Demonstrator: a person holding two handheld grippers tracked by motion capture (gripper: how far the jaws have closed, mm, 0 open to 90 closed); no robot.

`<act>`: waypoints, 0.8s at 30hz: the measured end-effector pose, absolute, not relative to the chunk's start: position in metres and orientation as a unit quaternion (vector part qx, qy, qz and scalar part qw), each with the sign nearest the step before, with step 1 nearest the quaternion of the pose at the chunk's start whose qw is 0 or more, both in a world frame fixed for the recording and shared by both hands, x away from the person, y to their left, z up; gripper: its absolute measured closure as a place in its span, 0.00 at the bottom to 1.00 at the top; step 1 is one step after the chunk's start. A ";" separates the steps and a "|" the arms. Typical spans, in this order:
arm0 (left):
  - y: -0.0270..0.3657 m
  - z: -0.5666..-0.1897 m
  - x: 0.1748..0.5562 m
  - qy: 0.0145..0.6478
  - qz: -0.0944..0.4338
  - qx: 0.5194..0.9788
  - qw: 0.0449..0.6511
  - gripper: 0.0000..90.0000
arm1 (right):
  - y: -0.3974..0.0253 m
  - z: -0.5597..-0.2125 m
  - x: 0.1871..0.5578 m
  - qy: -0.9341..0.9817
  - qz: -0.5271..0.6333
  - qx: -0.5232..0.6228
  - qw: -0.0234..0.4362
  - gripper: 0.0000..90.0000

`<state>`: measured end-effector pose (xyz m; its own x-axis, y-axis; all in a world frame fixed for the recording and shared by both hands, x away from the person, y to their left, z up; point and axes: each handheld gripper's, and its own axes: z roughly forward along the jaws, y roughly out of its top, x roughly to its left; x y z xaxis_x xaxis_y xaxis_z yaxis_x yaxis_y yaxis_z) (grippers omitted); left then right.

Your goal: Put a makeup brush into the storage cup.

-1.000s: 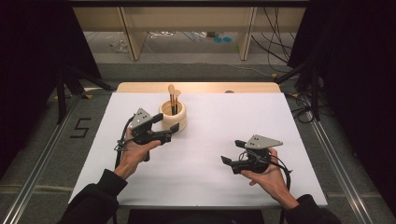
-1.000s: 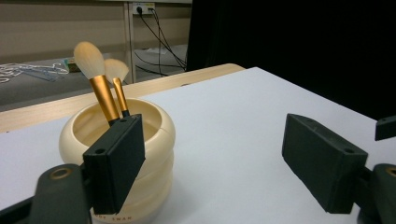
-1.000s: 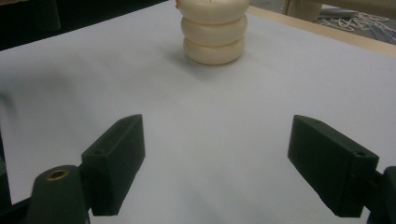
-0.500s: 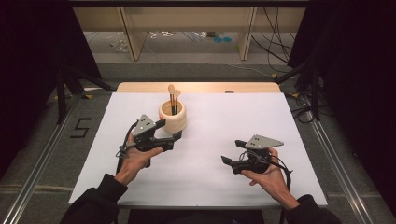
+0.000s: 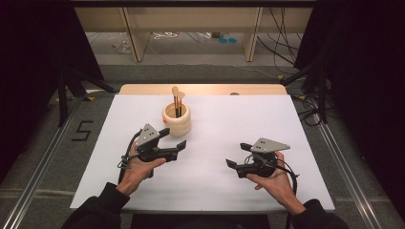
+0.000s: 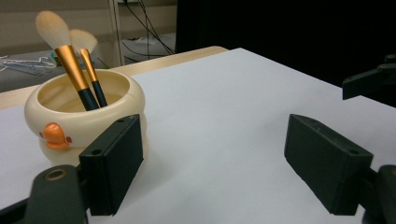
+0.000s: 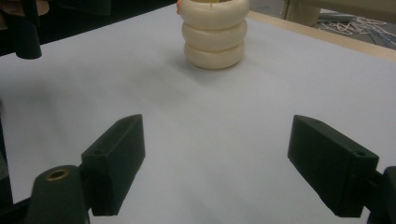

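High view: cream holder [image 5: 177,119] with two brushes [image 5: 177,100] at 12 o'clock on white mat [image 5: 224,171]. Left gripper [image 5: 173,139], jaws spread and empty, just beside holder at 7 o'clock; right gripper [image 5: 230,165] likewise spread, well apart. Best approached level, jaws straddling one brush handle.

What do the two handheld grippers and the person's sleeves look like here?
Both the left gripper and the right gripper are black with blocky rectangular jaws, a grey three-cornered plate on top and a trailing black cable. The person's sleeves are black.

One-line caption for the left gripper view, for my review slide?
Open left gripper beside a cream duck-faced cup holding two makeup brushes on a white table.
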<state>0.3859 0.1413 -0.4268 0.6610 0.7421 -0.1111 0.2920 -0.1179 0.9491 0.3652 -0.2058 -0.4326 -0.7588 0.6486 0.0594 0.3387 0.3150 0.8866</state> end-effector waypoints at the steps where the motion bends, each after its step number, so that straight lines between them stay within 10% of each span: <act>1: 0.141 -0.428 0.385 0.360 0.199 0.721 0.557 0.21 | -0.206 -0.432 0.365 0.796 0.496 0.310 0.157 0.22; 24: 0.144 -0.437 0.360 0.352 0.192 0.731 0.553 0.18 | -0.204 -0.431 0.364 0.793 0.500 0.310 0.159 0.21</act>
<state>0.3597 0.1440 -0.4370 0.6792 0.7259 -0.1081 0.3019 -0.1421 0.9427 0.3644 -0.2038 -0.4310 -0.7570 0.6507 0.0594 0.3333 0.3065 0.8916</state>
